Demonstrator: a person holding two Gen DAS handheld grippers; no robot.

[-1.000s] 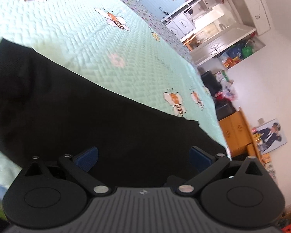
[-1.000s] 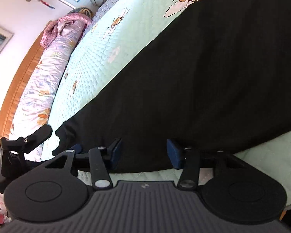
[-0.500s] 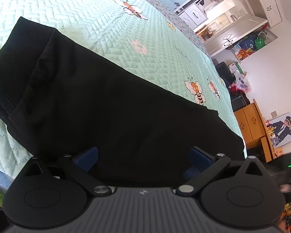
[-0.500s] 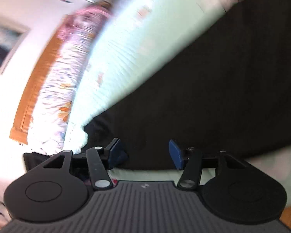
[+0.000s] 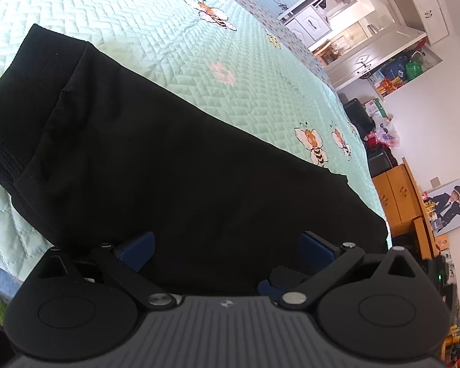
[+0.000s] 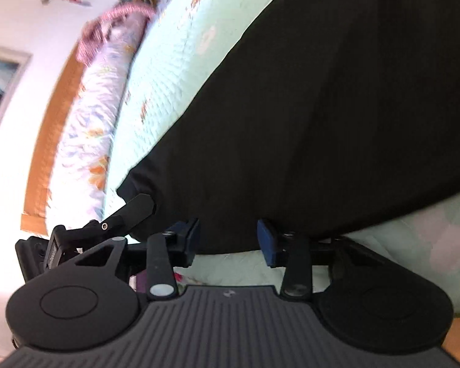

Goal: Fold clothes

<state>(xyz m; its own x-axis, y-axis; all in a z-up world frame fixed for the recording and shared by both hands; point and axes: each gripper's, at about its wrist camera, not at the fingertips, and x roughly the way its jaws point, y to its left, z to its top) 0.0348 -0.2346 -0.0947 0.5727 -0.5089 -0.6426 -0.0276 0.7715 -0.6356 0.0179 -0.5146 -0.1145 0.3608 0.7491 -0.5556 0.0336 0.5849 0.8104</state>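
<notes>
Black knit garment (image 5: 174,165) on quilted bedspread (image 5: 168,46)

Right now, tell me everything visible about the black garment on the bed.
The black garment is dark, soft-looking knit fabric, spread mostly flat on the mint quilted bedspread. A ribbed band with a stitched seam ends it at the left wrist view's left. Its near hem lies between the left gripper's wide-open pads and between the closing right gripper's pads, not yet pinched.
</notes>
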